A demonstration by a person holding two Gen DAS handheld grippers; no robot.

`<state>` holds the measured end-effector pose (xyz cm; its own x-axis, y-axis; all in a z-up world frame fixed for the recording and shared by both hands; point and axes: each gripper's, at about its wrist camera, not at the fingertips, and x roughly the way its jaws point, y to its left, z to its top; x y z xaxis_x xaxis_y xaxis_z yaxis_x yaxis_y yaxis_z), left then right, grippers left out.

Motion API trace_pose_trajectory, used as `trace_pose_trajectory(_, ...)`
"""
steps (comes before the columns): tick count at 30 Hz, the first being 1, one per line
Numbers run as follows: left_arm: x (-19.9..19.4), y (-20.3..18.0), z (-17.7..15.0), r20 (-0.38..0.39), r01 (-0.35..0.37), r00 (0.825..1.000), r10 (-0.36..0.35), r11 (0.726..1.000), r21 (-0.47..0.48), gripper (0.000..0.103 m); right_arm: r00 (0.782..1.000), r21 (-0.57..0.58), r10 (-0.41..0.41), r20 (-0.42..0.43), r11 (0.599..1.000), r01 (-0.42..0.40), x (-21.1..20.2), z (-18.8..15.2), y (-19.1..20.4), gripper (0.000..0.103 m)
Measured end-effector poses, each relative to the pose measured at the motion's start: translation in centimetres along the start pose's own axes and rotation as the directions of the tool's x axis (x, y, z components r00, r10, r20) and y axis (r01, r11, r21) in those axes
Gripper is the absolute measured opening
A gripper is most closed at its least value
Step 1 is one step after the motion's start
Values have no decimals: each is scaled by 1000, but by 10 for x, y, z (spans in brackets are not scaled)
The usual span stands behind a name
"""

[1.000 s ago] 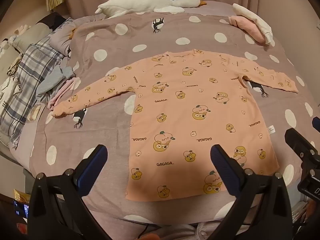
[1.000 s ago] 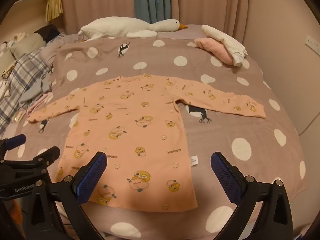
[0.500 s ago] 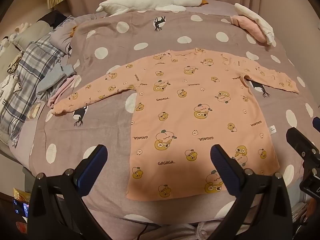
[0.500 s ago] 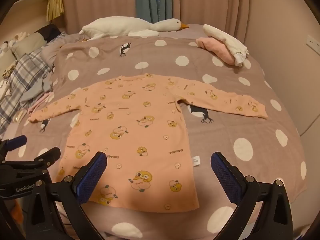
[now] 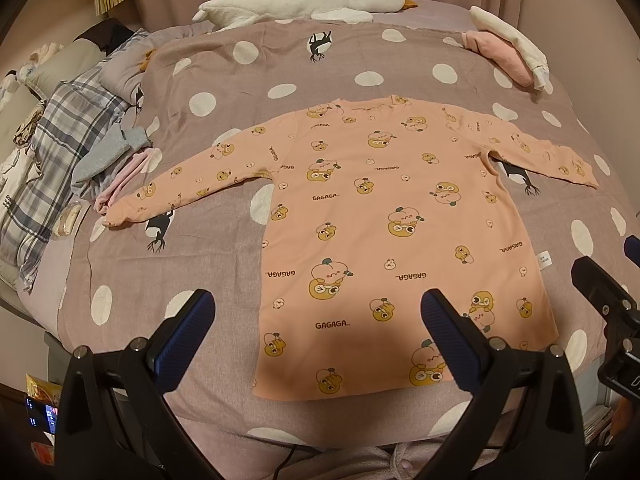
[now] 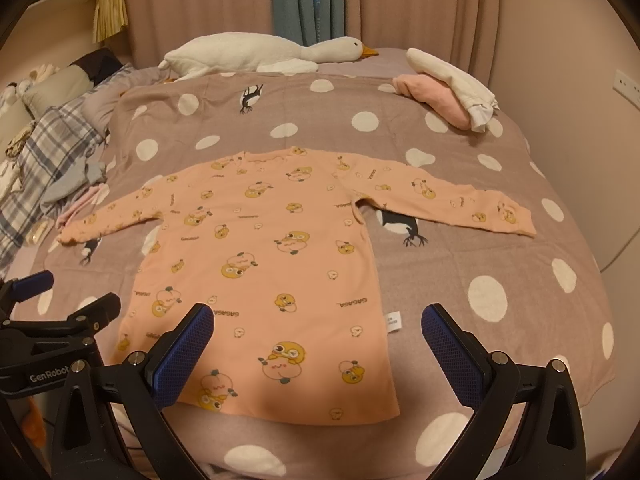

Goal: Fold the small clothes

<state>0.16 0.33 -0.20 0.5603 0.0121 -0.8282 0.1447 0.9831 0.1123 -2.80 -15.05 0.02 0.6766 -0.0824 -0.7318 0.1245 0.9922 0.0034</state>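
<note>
A small peach long-sleeved shirt [image 5: 384, 216] with yellow cartoon prints lies flat on the dotted bedspread, both sleeves spread out, hem toward me. It also shows in the right wrist view [image 6: 264, 264]. My left gripper [image 5: 316, 320] is open and empty, held above the hem's left part. My right gripper [image 6: 318, 332] is open and empty, above the hem's right corner near the white care label [image 6: 393, 321]. The left gripper's body [image 6: 60, 340] shows at the left of the right wrist view.
A mauve bedspread [image 5: 200, 248] with white dots covers the bed. A white goose plush [image 5: 296, 2] lies at the far edge. Folded pink and white clothes [image 5: 508, 54] sit far right. A plaid blanket and loose clothes [image 5: 80, 148] lie left. A wall [image 6: 580, 80] stands right.
Both grippers have drawn back and up a little, so the shirt sits slightly lower and smaller in view. The shirt has not moved. Both stay open.
</note>
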Motion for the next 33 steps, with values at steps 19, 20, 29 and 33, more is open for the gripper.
trace_pose_trajectory(19,2,1,-1,-8,2,1000,-2,1000,0,103,1000,0,2,-2,1000,-2,1,0,1,103)
trace_pose_trajectory(20,2,2,-1,-8,2,1000,-2,1000,1,103,1000,0,2,-1,1000,-2,1,0,0,103)
trace_pose_trajectory(29,2,2,0,-7,1,1000,-1,1000,3,103,1000,1,2,-1,1000,-2,1,0,1,103)
trace_pose_trajectory(33,2,2,0,-8,1,1000,-1,1000,3,103,1000,2,2,-2,1000,-2,2,0,2,103)
